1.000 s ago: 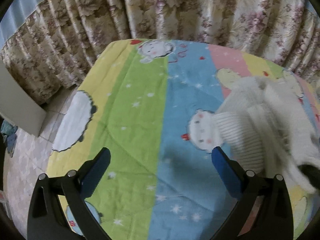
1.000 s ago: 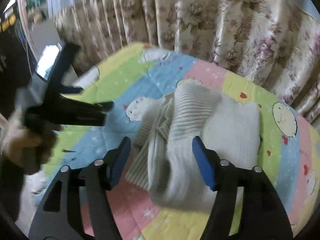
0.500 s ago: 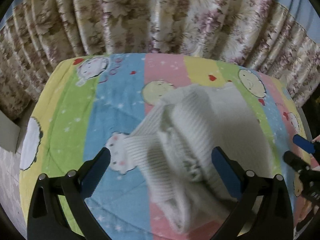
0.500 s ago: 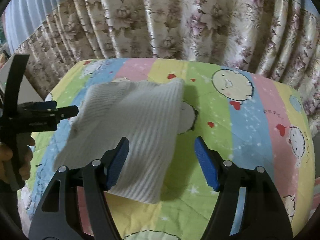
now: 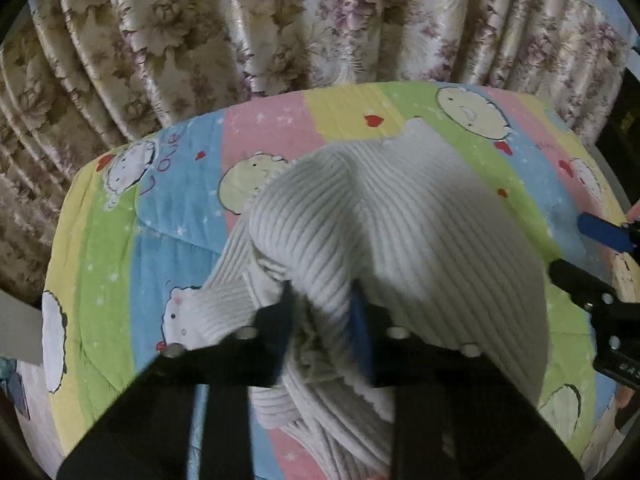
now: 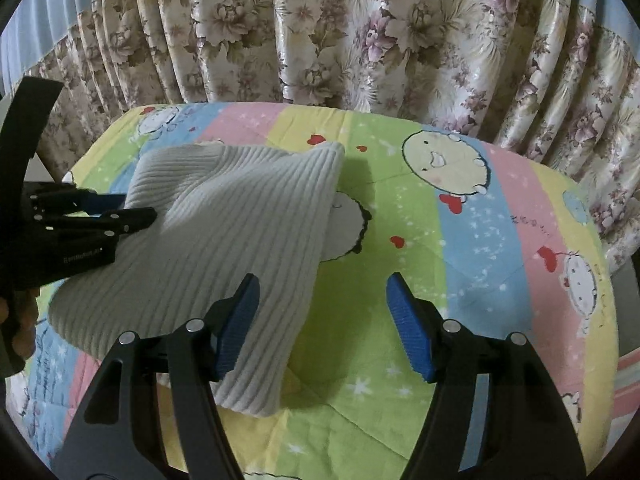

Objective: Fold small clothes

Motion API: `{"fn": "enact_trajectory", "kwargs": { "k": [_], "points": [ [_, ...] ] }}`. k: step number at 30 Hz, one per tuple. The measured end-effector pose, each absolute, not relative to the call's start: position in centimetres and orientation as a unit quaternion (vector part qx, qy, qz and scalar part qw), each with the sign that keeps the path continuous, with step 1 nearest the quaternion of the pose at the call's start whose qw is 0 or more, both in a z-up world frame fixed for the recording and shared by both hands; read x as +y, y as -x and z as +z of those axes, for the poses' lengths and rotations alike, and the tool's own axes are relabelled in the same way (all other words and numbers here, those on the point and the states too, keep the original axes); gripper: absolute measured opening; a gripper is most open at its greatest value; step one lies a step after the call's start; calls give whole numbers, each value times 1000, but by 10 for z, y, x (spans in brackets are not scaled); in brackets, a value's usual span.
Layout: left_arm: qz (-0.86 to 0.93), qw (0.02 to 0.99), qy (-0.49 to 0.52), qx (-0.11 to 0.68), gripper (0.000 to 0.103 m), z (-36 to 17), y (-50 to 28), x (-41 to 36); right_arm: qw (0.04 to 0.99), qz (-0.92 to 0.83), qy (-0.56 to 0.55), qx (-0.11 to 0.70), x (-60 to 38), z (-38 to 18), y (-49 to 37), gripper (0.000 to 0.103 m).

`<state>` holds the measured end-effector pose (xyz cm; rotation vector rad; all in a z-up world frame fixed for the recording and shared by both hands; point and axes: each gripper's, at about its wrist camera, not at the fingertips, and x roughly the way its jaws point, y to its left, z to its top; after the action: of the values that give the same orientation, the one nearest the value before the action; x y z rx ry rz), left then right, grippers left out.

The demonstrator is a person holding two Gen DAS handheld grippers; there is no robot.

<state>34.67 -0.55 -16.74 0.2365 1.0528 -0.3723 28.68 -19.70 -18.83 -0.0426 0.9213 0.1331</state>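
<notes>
A white ribbed knit sweater lies bunched on a striped cartoon quilt. My left gripper is shut on a raised fold of the sweater near its left side, with fabric pinched between the blue pads. From the right wrist, the same sweater is seen folded over, and the left gripper bites its far left edge. My right gripper hangs open above the quilt; its left finger overlaps the sweater's right edge, and nothing sits between the pads. The right gripper's tips show at the right edge of the left view.
Flowered curtains hang right behind the bed. The quilt is bare to the right of the sweater. A person's hand holds the left gripper's handle at the left edge. Floor and a pale board lie left of the bed.
My left gripper has moved in over the sweater and shut on a fold of it. The right gripper has drifted slightly right and stayed open.
</notes>
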Motion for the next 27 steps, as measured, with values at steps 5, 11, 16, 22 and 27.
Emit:
{"fn": "enact_trajectory", "kwargs": {
  "k": [5, 11, 16, 22, 27],
  "points": [
    [-205, 839, -95, 495, 18, -158, -346, 13, 893, 81, 17, 442, -185, -188, -290, 67],
    [-198, 847, -81, 487, 17, -144, -342, 50, 887, 114, 10, 448, -170, -189, -286, 67],
    [-203, 838, -90, 498, 17, -150, -338, 66, 880, 131, 27, 456, -151, -194, -282, 67],
    [-196, 849, -94, 482, 27, -156, -335, 56, 875, 119, 43, 468, -148, -209, -284, 67],
    [-177, 864, -106, 459, 70, -142, -329, 57, 883, 127, 12, 452, -168, -193, -280, 68]
  ]
}}
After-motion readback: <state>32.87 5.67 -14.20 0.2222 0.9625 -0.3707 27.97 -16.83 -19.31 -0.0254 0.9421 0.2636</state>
